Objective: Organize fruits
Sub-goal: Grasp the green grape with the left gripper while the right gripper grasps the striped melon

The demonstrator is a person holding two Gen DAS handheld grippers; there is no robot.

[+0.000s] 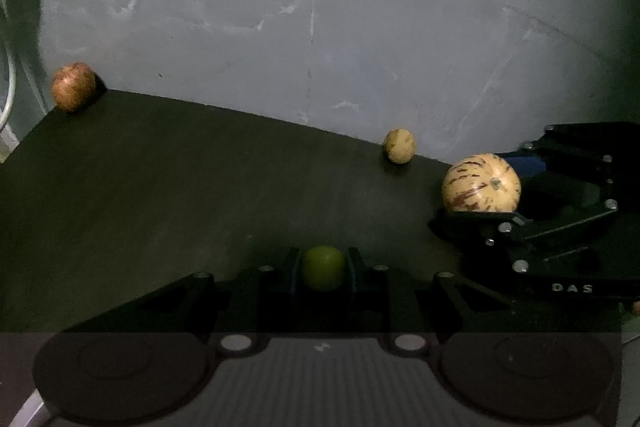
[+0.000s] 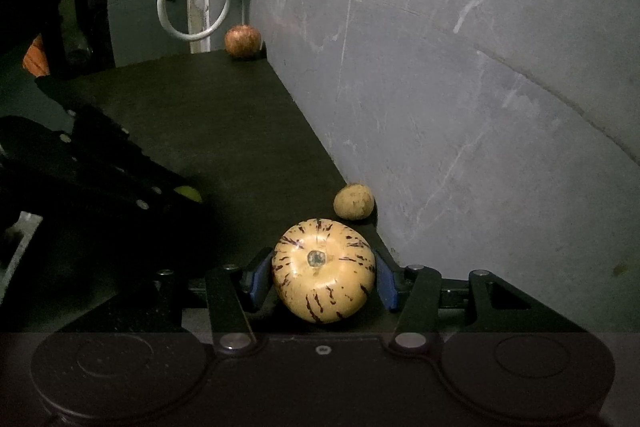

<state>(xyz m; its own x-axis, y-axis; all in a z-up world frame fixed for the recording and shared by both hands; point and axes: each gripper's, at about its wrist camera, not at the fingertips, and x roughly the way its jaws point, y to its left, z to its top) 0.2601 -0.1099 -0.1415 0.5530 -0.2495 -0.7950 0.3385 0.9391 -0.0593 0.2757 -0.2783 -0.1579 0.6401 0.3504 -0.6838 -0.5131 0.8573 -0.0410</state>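
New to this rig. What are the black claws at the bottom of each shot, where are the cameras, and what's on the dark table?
No robot arm: a person holds a two-finger gripper in each hand, and each carries a fisheye camera looking along its fingers. In the left view, the left gripper is shut on a small green fruit. In the right view, the right gripper clamps a cream fruit with dark streaks. Loose on the dark tabletop, near the grey wall, lie a reddish-brown fruit and a small tan fruit.
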